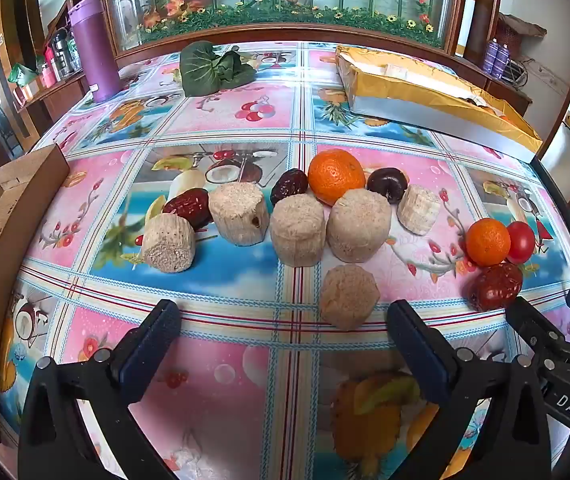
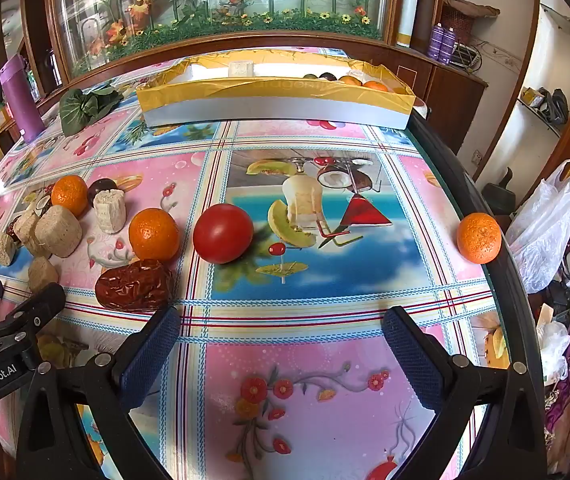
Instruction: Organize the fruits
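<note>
A fruit-print cloth covers the worktop [image 2: 309, 312] beneath a flowered glass cabinet. The left claw [image 1: 285, 344] and right claw [image 2: 281, 344] both hang spread and empty near the front edge. A tomato [image 2: 223, 233], oranges and dates lie mid-worktop; 1 orange [image 2: 479, 237] sits at the right edge, and the gold-lined box [image 2: 277, 106] stands along the back edge.

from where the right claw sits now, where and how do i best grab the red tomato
Grip the tomato across its round middle, coming down from above and the near side. It sits alone on the tablecloth, apart from the orange and date, so the open right claw can straddle it.
</note>
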`<control>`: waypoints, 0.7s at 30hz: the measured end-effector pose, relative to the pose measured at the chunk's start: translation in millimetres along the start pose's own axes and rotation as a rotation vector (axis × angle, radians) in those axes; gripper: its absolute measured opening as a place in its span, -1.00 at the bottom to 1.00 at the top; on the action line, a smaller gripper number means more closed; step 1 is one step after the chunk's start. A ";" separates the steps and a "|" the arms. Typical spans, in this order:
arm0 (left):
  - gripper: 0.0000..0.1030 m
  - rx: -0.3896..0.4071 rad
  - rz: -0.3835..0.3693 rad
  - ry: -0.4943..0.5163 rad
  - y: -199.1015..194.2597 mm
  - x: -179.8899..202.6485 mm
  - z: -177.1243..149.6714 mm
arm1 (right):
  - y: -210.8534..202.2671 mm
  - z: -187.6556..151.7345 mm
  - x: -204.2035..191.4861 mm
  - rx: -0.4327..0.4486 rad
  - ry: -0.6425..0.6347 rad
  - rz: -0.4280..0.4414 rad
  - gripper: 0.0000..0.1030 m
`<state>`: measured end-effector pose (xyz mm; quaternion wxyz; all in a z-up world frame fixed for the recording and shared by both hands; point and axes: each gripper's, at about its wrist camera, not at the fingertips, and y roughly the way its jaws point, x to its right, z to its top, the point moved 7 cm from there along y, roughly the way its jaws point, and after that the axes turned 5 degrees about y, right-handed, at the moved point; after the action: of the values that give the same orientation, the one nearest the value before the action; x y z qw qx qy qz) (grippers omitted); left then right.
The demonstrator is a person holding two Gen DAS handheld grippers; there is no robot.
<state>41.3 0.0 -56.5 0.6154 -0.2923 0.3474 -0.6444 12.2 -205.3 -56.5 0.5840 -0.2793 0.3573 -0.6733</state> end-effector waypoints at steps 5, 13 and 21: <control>1.00 -0.001 0.001 0.001 0.0 0.0 0.0 | -0.1 -0.3 -0.1 -0.002 -0.001 -0.002 0.98; 1.00 0.000 0.001 0.001 0.1 0.0 0.1 | -0.1 -0.4 -0.1 -0.003 -0.001 -0.001 0.98; 1.00 -0.002 0.002 0.006 0.0 0.7 -0.1 | 0.0 -0.3 0.1 -0.003 0.000 -0.001 0.98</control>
<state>41.1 -0.8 -56.6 0.6147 -0.2906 0.3502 -0.6443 12.0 -205.3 -56.7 0.5833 -0.2805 0.3581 -0.6730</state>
